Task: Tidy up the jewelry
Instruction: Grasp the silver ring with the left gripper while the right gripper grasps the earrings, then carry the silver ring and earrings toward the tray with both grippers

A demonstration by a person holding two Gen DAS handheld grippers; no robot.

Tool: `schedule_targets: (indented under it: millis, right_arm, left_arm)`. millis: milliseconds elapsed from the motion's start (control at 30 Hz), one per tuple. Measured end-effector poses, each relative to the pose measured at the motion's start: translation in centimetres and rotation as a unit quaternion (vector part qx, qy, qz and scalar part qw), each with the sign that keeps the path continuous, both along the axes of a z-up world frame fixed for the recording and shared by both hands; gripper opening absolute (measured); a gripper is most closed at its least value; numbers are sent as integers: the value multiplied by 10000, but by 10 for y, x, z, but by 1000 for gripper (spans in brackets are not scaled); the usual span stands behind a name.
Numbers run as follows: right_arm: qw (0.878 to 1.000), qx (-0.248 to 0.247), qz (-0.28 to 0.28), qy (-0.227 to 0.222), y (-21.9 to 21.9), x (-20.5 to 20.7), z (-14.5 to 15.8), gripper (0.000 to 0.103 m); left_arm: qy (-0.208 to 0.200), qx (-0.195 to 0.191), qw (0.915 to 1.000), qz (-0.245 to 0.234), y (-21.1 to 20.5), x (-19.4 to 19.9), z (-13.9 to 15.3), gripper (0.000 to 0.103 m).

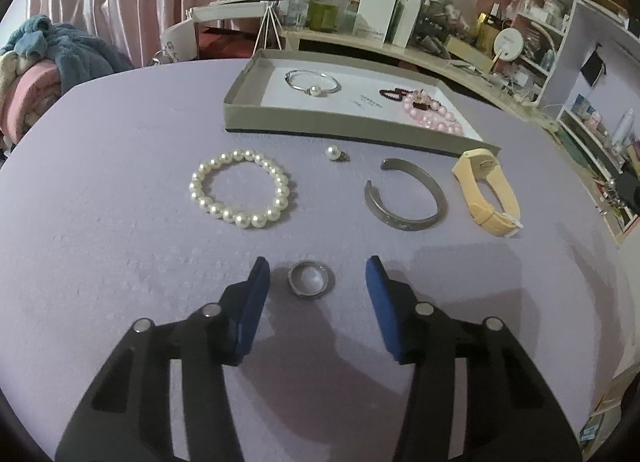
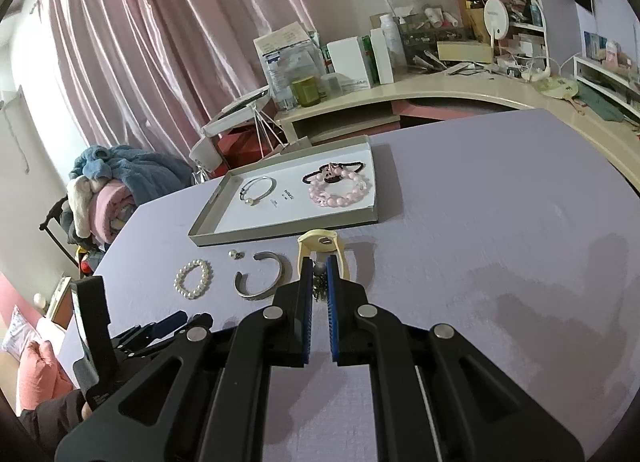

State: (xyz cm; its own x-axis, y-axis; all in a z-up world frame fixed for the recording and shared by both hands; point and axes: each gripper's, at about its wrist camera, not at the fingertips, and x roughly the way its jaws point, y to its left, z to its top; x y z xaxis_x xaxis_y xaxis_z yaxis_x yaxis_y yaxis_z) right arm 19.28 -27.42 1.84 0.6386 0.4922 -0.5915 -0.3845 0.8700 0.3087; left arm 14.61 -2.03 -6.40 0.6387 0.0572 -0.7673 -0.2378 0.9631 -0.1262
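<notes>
My left gripper (image 1: 318, 264) is open, its blue pads on either side of a silver ring (image 1: 311, 278) on the lilac table. Beyond lie a white pearl bracelet (image 1: 243, 193), a pearl earring (image 1: 335, 153), a grey metal cuff (image 1: 404, 194) and a yellow watch (image 1: 486, 190). A shallow box lid tray (image 1: 320, 122) holds a pearl bangle (image 1: 313, 82) and a pink bead bracelet (image 1: 434, 112). My right gripper (image 2: 319, 262) is shut on a small grey pearl piece with dangling metal bits (image 2: 319, 280), held above the table near the yellow watch (image 2: 322, 248).
A cluttered desk (image 2: 420, 96) with bottles and boxes stands behind the table. Pink curtains (image 2: 160, 42) hang at the back. A pile of blankets (image 1: 48, 62) sits at the far left. The left gripper's body shows in the right wrist view (image 2: 140, 336).
</notes>
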Motion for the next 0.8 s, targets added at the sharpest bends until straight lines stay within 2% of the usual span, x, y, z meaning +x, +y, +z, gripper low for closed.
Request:
schedule_targets:
  millis: [100, 167, 400, 500, 800]
  right_arm:
    - [10000, 79, -18, 26, -4, 4, 1, 7]
    - [9999, 142, -30, 57, -6, 7, 1, 7]
    - [9995, 281, -6, 124, -4, 12, 6, 7]
    - [9993, 352, 20, 119, -2, 13, 13, 7]
    - [9983, 568, 44, -129, 13, 24, 52, 7]
  left_arm:
    - [51, 116, 9999, 33, -4, 2, 0, 36]
    - [85, 176, 9998, 104, -4, 3, 0, 22]
    - [111, 71, 9999, 33, -4, -5, 2, 21]
    - [32, 33, 10000, 24, 0, -11, 14, 21]
    - [-574, 184, 9982, -53, 24, -16, 94, 21]
